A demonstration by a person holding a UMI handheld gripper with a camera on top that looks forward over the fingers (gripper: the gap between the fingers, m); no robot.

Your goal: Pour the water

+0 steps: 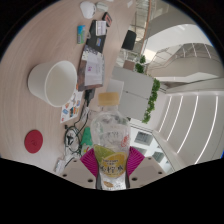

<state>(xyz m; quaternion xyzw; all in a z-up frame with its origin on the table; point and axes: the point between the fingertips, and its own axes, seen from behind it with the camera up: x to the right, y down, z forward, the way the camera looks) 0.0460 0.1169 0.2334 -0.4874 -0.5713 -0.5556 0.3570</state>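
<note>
A clear plastic bottle point(111, 135) with a yellow cap and a yellow-green label stands between my fingers, its cap pointing away from me. Both pink pads point(87, 158) press against the label at its sides, so my gripper point(111, 163) is shut on the bottle and holds it above the table. A white bowl-shaped container point(53, 80) sits on the table beyond and to the left of the bottle. The bottle's lower end is hidden below my fingers.
A red round disc point(35, 140) lies on the table to the left of the fingers. Papers and small boxes point(90, 72) lie beyond the bottle, with a dark device point(99, 36) farther back. White shelving and a green plant point(150, 100) are to the right.
</note>
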